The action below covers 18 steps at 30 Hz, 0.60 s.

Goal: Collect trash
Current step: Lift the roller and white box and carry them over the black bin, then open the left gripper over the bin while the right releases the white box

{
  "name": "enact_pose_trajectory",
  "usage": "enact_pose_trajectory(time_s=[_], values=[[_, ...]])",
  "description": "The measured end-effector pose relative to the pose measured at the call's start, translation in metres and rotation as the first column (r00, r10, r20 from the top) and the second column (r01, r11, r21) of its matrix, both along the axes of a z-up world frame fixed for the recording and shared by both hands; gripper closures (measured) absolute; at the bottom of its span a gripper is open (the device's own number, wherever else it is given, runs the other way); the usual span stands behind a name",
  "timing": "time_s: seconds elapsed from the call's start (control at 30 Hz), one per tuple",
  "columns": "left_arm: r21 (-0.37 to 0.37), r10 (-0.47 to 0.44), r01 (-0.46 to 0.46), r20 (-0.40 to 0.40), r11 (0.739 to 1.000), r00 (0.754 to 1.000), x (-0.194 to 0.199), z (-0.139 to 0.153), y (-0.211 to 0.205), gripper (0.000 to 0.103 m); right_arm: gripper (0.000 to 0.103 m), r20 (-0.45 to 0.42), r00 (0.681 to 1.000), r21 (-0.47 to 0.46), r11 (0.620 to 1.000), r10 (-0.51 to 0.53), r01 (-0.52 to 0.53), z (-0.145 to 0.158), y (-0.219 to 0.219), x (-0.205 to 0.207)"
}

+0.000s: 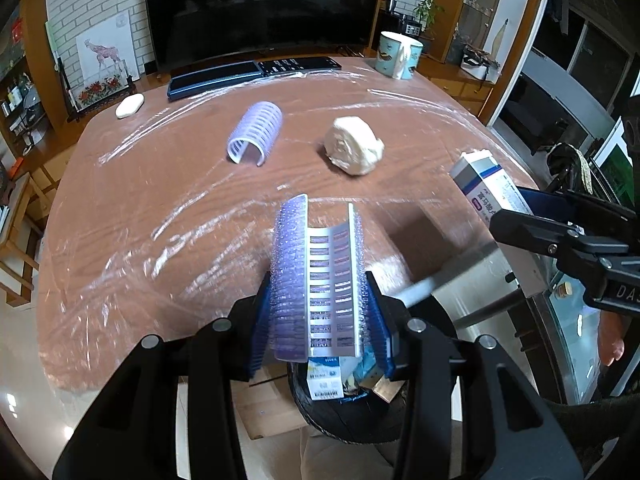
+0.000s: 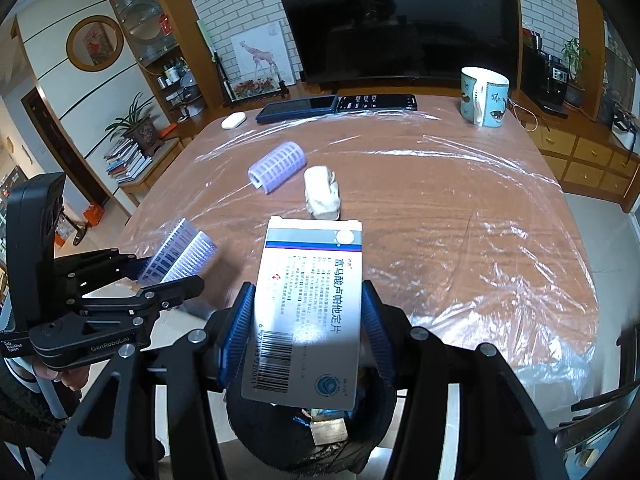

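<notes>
My left gripper point(image 1: 318, 316) is shut on a purple half hair roller point(image 1: 320, 280), held above a black bin point(image 1: 344, 412) with boxes inside, at the table's near edge. My right gripper point(image 2: 308, 328) is shut on a white and blue medicine box point(image 2: 308, 308), held over the same bin point(image 2: 312, 436). On the table lie a second purple roller half point(image 1: 256, 134) and a crumpled white tissue wad point(image 1: 354, 145); both show in the right wrist view, the roller point(image 2: 278, 165) and the wad point(image 2: 322, 192). The right gripper with its box point(image 1: 486, 188) shows at the left wrist view's right.
The brown table point(image 1: 160, 208) is covered in clear film. At its far edge are a mug point(image 1: 399, 55), a remote point(image 1: 298, 65), a dark phone point(image 1: 216, 80) and a white case point(image 1: 130, 105). A TV point(image 1: 260, 4) stands behind. A chair point(image 2: 608, 400) is at right.
</notes>
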<state>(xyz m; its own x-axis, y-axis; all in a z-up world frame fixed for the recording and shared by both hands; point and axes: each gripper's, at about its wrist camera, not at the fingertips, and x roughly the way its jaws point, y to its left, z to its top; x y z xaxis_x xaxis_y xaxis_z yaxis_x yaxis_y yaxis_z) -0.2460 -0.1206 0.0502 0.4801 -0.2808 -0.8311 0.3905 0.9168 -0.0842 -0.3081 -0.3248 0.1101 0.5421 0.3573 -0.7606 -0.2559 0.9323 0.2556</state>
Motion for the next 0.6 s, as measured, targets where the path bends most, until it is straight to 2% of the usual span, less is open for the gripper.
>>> enact_pose_trajectory(time_s=[0.6], values=[[0.050, -0.090, 0.092, -0.041, 0.995, 0.995, -0.053, -0.021, -0.023, 0.059, 0.051, -0.069, 0.995, -0.025, 0.997, 0.075, -0.077, -0.025, -0.003, -0.048]])
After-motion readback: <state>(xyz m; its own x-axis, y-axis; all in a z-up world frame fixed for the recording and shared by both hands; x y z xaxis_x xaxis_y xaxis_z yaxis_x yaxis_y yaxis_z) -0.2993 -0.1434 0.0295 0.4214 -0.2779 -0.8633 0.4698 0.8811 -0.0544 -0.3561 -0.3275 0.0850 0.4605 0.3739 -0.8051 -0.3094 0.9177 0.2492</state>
